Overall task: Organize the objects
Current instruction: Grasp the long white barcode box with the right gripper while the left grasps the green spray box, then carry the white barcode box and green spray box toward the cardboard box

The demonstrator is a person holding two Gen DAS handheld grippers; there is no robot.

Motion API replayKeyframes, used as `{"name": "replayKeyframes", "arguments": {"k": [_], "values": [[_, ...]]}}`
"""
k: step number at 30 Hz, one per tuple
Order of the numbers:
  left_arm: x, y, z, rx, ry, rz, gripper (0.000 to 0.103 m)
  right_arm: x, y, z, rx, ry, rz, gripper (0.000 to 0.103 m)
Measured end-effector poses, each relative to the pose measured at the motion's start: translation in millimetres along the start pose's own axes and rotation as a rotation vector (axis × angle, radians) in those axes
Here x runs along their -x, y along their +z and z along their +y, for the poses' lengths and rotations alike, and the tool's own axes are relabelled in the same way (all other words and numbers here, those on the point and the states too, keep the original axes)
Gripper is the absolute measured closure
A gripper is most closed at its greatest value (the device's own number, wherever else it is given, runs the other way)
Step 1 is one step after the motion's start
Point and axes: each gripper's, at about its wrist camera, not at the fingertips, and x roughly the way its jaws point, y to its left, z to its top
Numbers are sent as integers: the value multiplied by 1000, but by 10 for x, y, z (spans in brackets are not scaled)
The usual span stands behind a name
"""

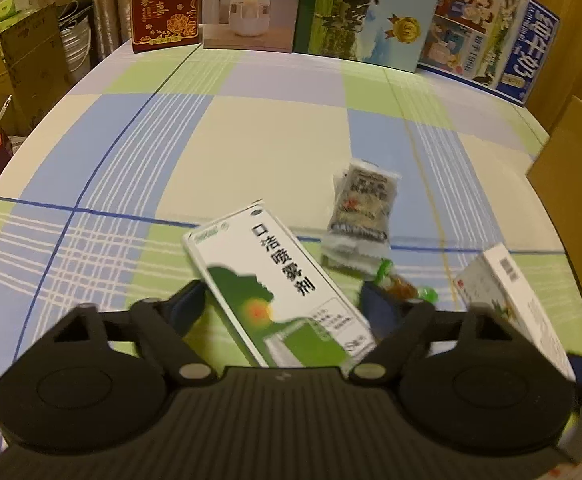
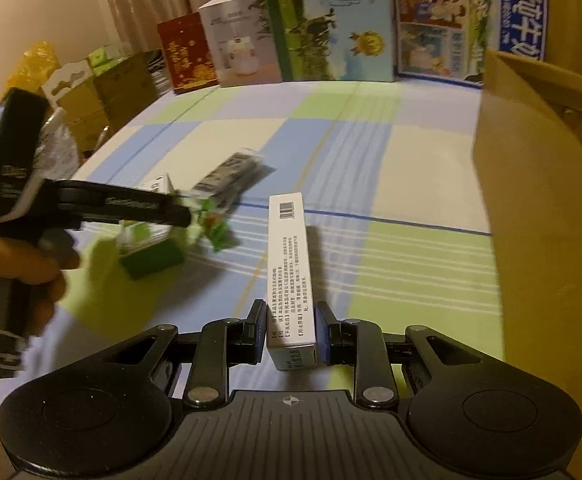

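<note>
A green-and-white spray box (image 1: 275, 280) lies slanted on the checked cloth between the fingers of my left gripper (image 1: 283, 306), which is open; the pads stand close to its edges without clearly pressing. In the right wrist view the same box (image 2: 151, 256) sits under one of the left gripper's fingers (image 2: 147, 210). My right gripper (image 2: 291, 320) is shut on a long white box (image 2: 291, 272), which points forward above the table and also shows as the white box (image 1: 507, 300) in the left view. A grey snack packet (image 1: 359, 208) and a green candy wrapper (image 1: 403, 284) lie beside the spray box.
A brown cardboard box (image 2: 551, 200) stands at the table's right edge. Along the back stand a red box (image 1: 165, 4), a humidifier box (image 1: 251, 4) and milk cartons (image 1: 371, 12). Cardboard boxes (image 1: 11, 68) are stacked off the left side. A hand (image 2: 11, 272) holds the left gripper.
</note>
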Motion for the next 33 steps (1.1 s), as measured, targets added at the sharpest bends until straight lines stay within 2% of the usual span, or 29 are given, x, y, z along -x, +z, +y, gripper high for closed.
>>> {"name": "replayKeyframes", "arguments": {"k": [2,5,10,16,18,19,23,27,33], "values": [[92,-68,-17,-32,-18,5,45,52,-38,3,7,-12,0,81],[258,-247,-102,-95,-26,17,52,143,-125,11,4,-18,5,81],[528,-644,-346,-232,-48,32,52,376,-341,47,-3,-39,23,81],[879,-1123,-499,-291,-96,24,52,713,-701,133,0,-73,32,80],[918,-1199,-525,-302,-95,16,46,757,-759,141,-11,-73,18,79],[923,-1214,-532,-302,-97,14,42,755,-759,135,-19,-64,13,78],[899,-1170,-526,-281,-100,2,42,670,-675,184,9,-62,-15,67],[836,-1125,-505,-259,-100,-9,41,525,-612,184,28,-75,-6,67],[756,-1099,-551,-286,-89,-11,41,379,-581,95,1,-86,11,67]]}}
